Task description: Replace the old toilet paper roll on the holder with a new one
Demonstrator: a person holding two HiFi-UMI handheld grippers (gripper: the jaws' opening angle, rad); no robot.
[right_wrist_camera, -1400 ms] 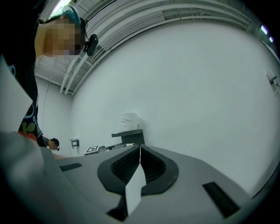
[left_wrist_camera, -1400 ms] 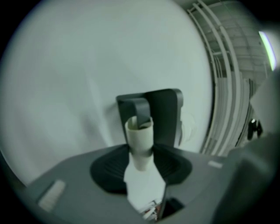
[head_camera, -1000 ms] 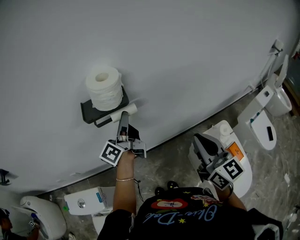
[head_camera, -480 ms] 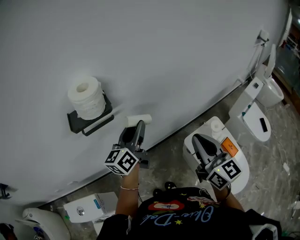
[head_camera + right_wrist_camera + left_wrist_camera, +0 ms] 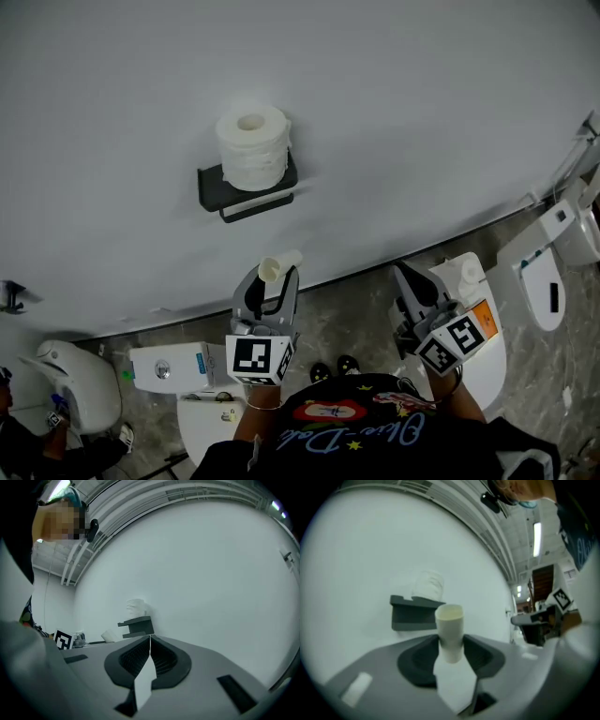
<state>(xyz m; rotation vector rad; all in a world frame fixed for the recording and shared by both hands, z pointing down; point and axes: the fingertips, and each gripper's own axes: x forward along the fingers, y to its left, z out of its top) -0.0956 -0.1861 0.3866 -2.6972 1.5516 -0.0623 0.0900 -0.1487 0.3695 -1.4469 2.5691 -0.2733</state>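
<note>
readable text: none | shirt (image 5: 361, 441): blue script, illegible | orange label (image 5: 477, 308): too small to read

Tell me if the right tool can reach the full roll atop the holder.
Probably yes: nothing stands between the empty right tool and the full roll, though its shut jaws must open first.

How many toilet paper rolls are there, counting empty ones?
2. A full roll stands on top of the black wall holder; an empty cardboard tube is clamped in the left tongs. Others may be out of sight.

Bare tube (image 5: 278, 267) below holder (image 5: 210, 185) (well apart)
</note>
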